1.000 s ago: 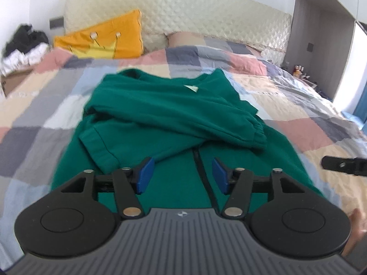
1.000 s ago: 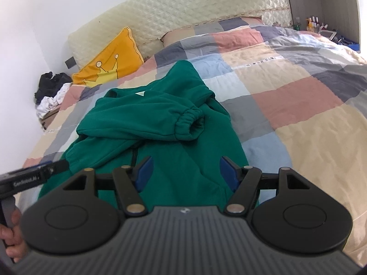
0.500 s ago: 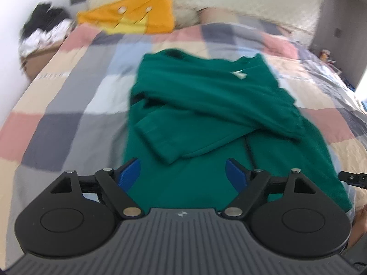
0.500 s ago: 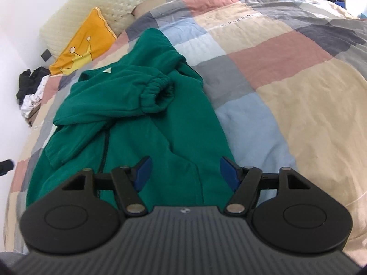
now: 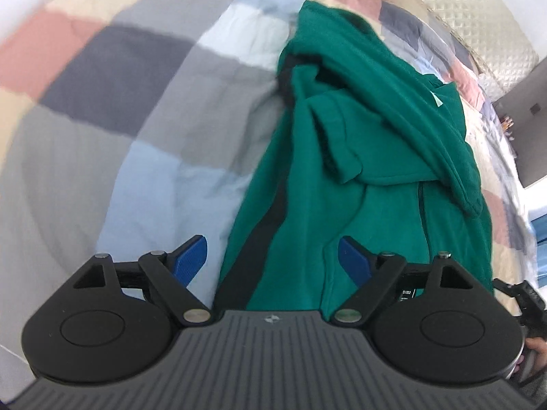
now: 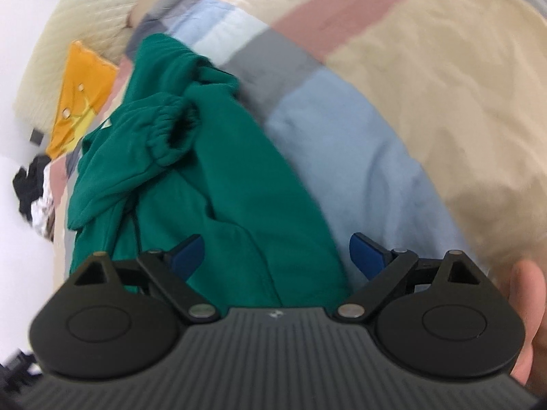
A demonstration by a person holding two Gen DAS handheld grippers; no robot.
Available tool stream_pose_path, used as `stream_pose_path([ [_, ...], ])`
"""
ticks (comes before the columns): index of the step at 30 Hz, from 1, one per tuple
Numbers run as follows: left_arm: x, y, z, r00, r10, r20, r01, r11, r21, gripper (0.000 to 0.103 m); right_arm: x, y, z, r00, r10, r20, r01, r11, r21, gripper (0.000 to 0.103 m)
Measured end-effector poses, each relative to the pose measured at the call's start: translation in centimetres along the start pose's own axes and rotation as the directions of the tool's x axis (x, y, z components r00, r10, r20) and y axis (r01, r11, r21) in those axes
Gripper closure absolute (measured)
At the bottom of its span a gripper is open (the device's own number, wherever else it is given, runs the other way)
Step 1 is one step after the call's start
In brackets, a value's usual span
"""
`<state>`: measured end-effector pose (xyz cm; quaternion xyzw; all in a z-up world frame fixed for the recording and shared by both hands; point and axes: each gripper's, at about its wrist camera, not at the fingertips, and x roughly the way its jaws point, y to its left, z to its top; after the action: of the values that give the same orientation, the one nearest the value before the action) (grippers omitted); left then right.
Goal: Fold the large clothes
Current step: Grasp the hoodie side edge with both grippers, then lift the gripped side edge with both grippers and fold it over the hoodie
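A green hoodie (image 5: 369,184) lies lengthwise on the checked bedspread, both sleeves folded across its chest. My left gripper (image 5: 271,261) hovers open over the hoodie's lower left edge, the hem's left corner between its blue pads but untouched. In the right wrist view the hoodie (image 6: 212,205) runs up to the left, its elastic cuff (image 6: 171,133) on top. My right gripper (image 6: 277,254) hangs over the lower right corner of the hem; its jaws are opening and nothing is pinched. The near hem is hidden behind both gripper bodies.
The patchwork bedspread (image 5: 143,109) spreads wide on both sides of the hoodie. An orange cushion (image 6: 82,102) leans on the quilted headboard (image 5: 478,37). A pile of dark and white clothes (image 6: 34,198) sits beside the bed. A hand (image 6: 526,321) shows at the right edge.
Both grippers opened wider, rolled and dropped toward the hem. The left one slid sideways to the hoodie's left edge; the right one now sits over the right edge. The hoodie has not moved.
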<state>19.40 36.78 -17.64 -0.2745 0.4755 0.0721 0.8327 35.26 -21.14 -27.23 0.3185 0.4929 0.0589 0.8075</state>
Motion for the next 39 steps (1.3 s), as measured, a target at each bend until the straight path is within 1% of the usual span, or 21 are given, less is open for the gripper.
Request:
stream_pose_path([
  [2, 1.2, 1.2, -0.3, 0.999, -0.044, -0.026, 0.043, 0.998, -0.041, 0.016, 0.2, -0.3, -0.1, 1.0, -0.011, -0.018, 0.011, 0.999, 0.033, 0.01],
  [4, 2.1, 2.2, -0.5, 0.994, -0.1, -0.05, 0.097, 0.993, -0.066, 0.016, 0.5, -0.7, -0.2, 0.999, 0.006, -0.043, -0.002, 0.997, 0.076, 0.009],
  [7, 3.6, 2.6, -0.9, 0.989, -0.126, -0.078, 0.119, 0.99, -0.081, 0.016, 0.7, -0.9, -0.5, 0.996, 0.045, -0.076, -0.036, 0.993, 0.117, 0.007],
  [9, 4.4, 2.9, -1.0, 0.982, -0.167, -0.089, 0.159, 0.983, -0.096, 0.016, 0.6, -0.7, -0.7, 0.995, 0.065, -0.08, -0.055, 0.991, 0.123, 0.007],
  [10, 4.6, 2.8, -1.1, 0.98, -0.175, -0.089, 0.167, 0.982, -0.093, 0.016, 0.5, -0.5, -0.8, 0.993, 0.083, -0.082, -0.072, 0.989, 0.128, 0.007],
  [13, 5.3, 2.2, -1.0, 0.978, -0.176, -0.114, 0.171, 0.984, -0.053, 0.016, 0.2, -0.1, -1.0, 0.98, 0.175, -0.094, -0.162, 0.977, 0.139, 0.007],
  [14, 5.4, 2.0, -1.0, 0.977, -0.177, -0.121, 0.172, 0.984, -0.047, 0.016, 0.0, 0.1, -1.2, 0.976, 0.196, -0.097, -0.182, 0.974, 0.134, 0.007],
  [18, 6.0, 1.8, -0.8, 0.979, -0.141, -0.147, 0.138, 0.99, -0.029, 0.016, -0.7, 0.2, -1.4, 0.961, 0.262, -0.092, -0.248, 0.959, 0.137, 0.007],
  [21, 6.5, 1.5, -1.1, 0.981, -0.094, -0.167, 0.094, 0.996, -0.008, 0.016, -0.6, 0.2, -1.3, 0.967, 0.238, -0.088, -0.226, 0.966, 0.128, 0.007],
  [24, 6.7, 1.5, -1.2, 0.979, -0.101, -0.175, 0.1, 0.995, -0.017, 0.015, -0.4, 0.0, -1.4, 0.98, 0.179, -0.084, -0.167, 0.978, 0.127, 0.008],
  [27, 7.7, 0.9, -1.3, 0.971, -0.064, -0.23, 0.073, 0.997, 0.028, 0.014, 0.0, 0.0, -1.6, 0.981, 0.163, -0.101, -0.152, 0.982, 0.11, 0.014],
  [29, 8.0, 0.0, -1.1, 0.969, -0.047, -0.243, 0.064, 0.996, 0.064, 0.014, 0.5, 0.1, -1.9, 0.986, 0.122, -0.118, -0.11, 0.989, 0.098, 0.019],
  [30, 8.0, -0.1, -1.2, 0.968, -0.034, -0.25, 0.058, 0.994, 0.089, 0.014, 0.9, 0.2, -2.1, 0.986, 0.098, -0.133, -0.087, 0.993, 0.085, 0.023],
  [32, 8.3, -0.9, -1.2, 0.964, -0.007, -0.265, 0.045, 0.99, 0.135, 0.016, 1.1, 0.6, -2.4, 0.987, 0.072, -0.145, -0.066, 0.997, 0.045, 0.025],
  [33, 8.4, -1.3, -1.3, 0.963, 0.01, -0.271, 0.033, 0.987, 0.156, 0.021, 1.1, 0.7, -2.4, 0.986, 0.073, -0.15, -0.068, 0.997, 0.035, 0.025],
  [34, 8.7, -1.6, -1.3, 0.961, 0.023, -0.277, 0.028, 0.984, 0.177, 0.031, 1.1, 0.8, -2.5, 0.984, 0.088, -0.157, -0.083, 0.996, 0.038, 0.027],
  [35, 8.9, -2.1, -1.5, 0.957, 0.038, -0.287, 0.024, 0.978, 0.209, 0.034, 1.1, 0.8, -2.5, 0.98, 0.113, -0.164, -0.107, 0.993, 0.046, 0.029],
  [36, 9.0, -2.6, -1.5, 0.956, 0.062, -0.286, 0.009, 0.971, 0.24, 0.039, 1.1, 0.8, -2.7, 0.977, 0.131, -0.171, -0.125, 0.991, 0.047, 0.035],
  [37, 9.0, -3.1, -1.6, 0.956, 0.081, -0.281, -0.003, 0.964, 0.267, 0.043, 1.1, 0.9, -2.8, 0.973, 0.145, -0.181, -0.14, 0.989, 0.039, 0.048],
  [38, 9.0, -3.4, -1.7, 0.956, 0.093, -0.278, -0.009, 0.958, 0.287, 0.052, 1.1, 1.1, -2.9, 0.968, 0.164, -0.191, -0.16, 0.986, 0.036, 0.059],
  [39, 8.9, -3.9, -1.7, 0.958, 0.111, -0.266, -0.024, 0.95, 0.31, 0.064, 1.1, 1.3, -3.1, 0.961, 0.186, -0.204, -0.182, 0.983, 0.039, 0.078],
])
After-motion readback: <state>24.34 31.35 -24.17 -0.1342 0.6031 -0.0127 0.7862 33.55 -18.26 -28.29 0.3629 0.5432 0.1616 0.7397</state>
